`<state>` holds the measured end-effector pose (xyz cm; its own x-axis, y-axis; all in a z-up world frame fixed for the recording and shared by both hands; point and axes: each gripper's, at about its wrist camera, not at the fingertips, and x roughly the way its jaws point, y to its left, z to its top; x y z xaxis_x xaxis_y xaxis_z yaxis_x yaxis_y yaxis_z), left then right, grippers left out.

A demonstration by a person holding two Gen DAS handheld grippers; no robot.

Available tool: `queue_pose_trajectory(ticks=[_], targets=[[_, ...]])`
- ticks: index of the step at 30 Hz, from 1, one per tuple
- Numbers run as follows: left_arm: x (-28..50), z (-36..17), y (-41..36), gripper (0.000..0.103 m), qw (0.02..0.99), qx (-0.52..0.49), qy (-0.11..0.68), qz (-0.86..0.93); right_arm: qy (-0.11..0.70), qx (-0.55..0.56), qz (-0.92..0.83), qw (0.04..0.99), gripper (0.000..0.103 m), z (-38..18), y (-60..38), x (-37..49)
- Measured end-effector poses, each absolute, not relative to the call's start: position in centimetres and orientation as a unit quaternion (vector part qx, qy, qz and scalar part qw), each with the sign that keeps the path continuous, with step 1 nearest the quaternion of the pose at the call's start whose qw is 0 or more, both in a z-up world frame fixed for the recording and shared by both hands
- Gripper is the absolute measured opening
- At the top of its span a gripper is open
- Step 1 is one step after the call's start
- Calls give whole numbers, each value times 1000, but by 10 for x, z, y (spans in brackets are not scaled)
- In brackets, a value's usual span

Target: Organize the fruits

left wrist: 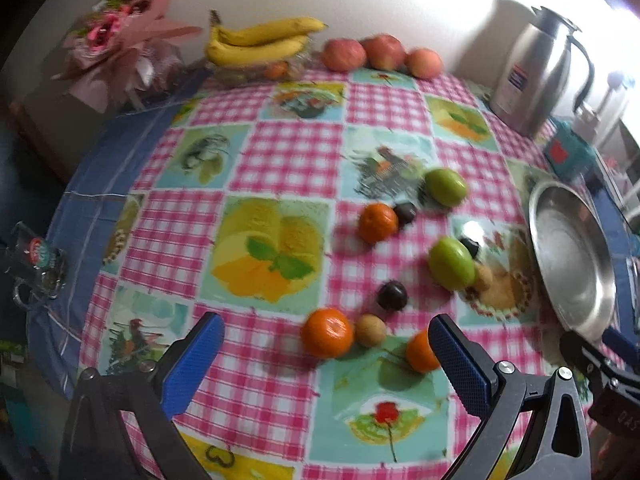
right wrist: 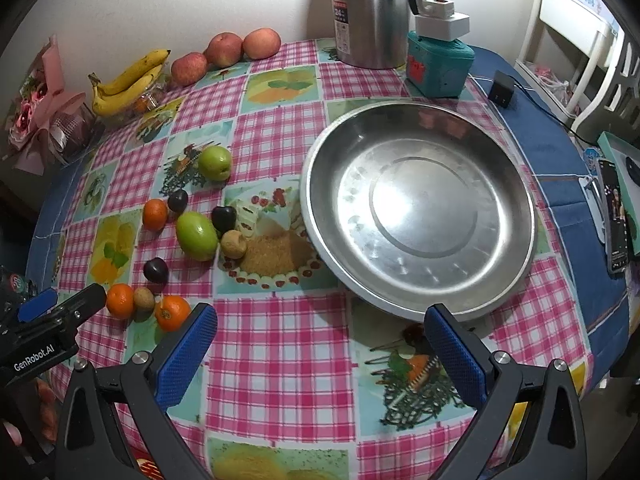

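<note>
Left gripper [left wrist: 326, 364] and right gripper [right wrist: 320, 350] both wide open, empty; centre on nearest orange [left wrist: 327, 333], then carry to steel dish [right wrist: 500, 280].

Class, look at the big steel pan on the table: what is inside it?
Nothing lies in the steel pan: only its bare, shiny bottom shows in the right wrist view. The fruits all lie outside it on the tablecloth. What the pan covers underneath cannot be seen.

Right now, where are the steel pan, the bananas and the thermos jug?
steel pan [right wrist: 420, 300], right wrist view, near rim.
bananas [left wrist: 260, 42], left wrist view, middle of the bunch.
thermos jug [right wrist: 370, 12], right wrist view, steel body.
</note>
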<state>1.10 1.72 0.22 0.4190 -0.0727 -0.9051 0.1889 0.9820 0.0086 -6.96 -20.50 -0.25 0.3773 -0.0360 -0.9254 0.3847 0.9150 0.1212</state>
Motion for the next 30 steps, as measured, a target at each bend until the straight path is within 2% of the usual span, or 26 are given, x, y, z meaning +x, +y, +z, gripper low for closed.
queue_pose_trajectory(ticks=[11,23,26,30], targets=[[24,-4,40,103,849,25,525,-50,571,173,-66,800,103,-15,-165,-36],[37,-40,46,103,796,-5,603,-60,633,137,-23,761,103,-48,-122,-17],[41,-51,45,101,782,-14,620,-65,648,129,-19,750,103,-60,-115,-12],[43,-62,41,91,768,-20,637,-70,660,113,-24,743,103,-72,-109,-7]])
